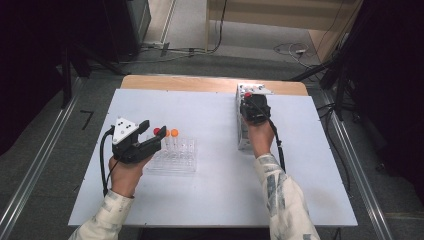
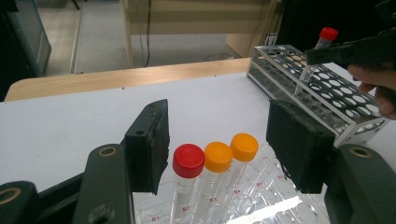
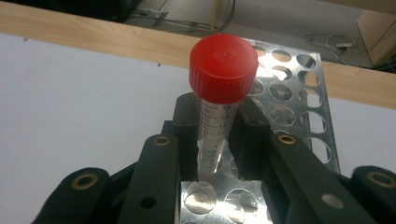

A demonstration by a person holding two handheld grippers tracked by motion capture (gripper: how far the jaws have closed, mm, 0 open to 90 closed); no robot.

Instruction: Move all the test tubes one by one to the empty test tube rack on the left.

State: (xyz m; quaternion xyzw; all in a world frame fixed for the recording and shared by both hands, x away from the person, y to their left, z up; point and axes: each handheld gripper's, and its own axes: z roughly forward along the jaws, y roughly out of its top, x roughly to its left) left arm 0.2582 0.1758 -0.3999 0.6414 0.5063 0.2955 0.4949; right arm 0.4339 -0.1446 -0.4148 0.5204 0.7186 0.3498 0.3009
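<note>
My right gripper (image 3: 215, 126) is shut on a clear red-capped tube (image 3: 219, 88), held upright over the metal rack (image 3: 289, 93) with round holes. From the left gripper view that tube (image 2: 322, 44) hangs tilted just above the metal rack (image 2: 327, 88), pinched by the right gripper (image 2: 327, 55). My left gripper (image 2: 217, 144) stands open around a clear plastic rack (image 1: 172, 160) that holds a red-capped tube (image 2: 188, 161) and two orange-capped tubes (image 2: 218, 157). In the high view the left gripper (image 1: 152, 135) is at the left, the right gripper (image 1: 254, 107) over the metal rack (image 1: 243, 135).
The white table top (image 1: 210, 190) has a wooden strip along its far edge (image 1: 200, 82). Cables lie on the floor beyond the table. Metal rails run along both sides of the table.
</note>
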